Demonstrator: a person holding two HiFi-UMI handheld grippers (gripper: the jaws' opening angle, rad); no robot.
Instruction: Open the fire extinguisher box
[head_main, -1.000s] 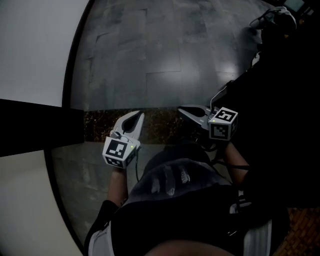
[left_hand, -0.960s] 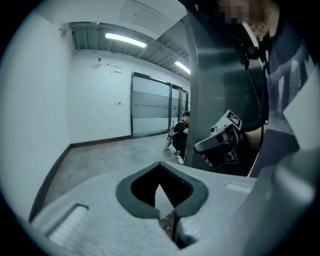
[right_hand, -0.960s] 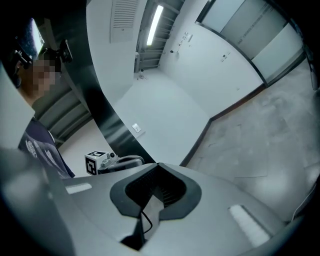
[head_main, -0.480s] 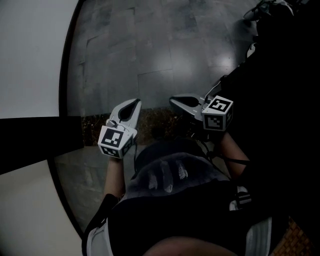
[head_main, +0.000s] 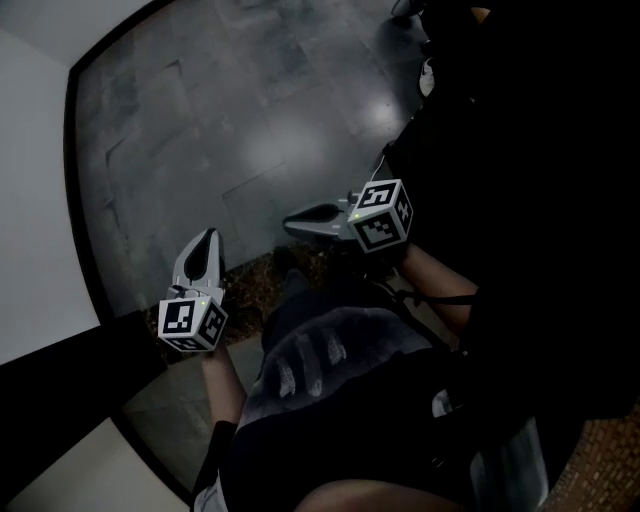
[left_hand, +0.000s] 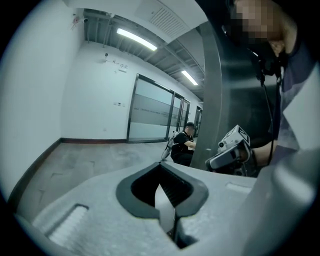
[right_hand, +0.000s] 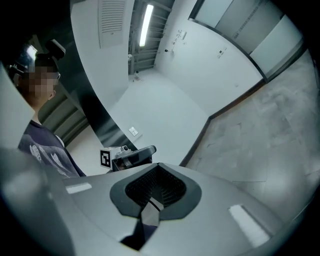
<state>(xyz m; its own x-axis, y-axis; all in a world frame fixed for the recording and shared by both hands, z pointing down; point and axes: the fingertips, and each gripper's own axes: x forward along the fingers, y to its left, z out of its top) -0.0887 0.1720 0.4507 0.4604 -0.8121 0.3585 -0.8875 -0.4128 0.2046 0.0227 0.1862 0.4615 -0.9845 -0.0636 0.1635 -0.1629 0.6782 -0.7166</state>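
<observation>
So both my grippers are pinched closed on nothing right now: the left gripper (head_main: 206, 240) has its tips touching with nothing between them, and the right gripper (head_main: 296, 214) looks the same. Thing is, the fire extinguisher box isn't in any of my views, so I honestly can't say where it sits from either set of fingers. Ahead of the left fingers there's just grey floor (left_hand: 85, 160), a white wall (left_hand: 50, 90) and a person (left_hand: 186, 144) sitting well off, plus a dark pillar (left_hand: 214, 90) close on their right. My worry is that if I get to the box with the fingers closed like this, they'll just poke or skid off the door instead of catching a latch or handle. I could also clip that pillar, since it's so near.
</observation>
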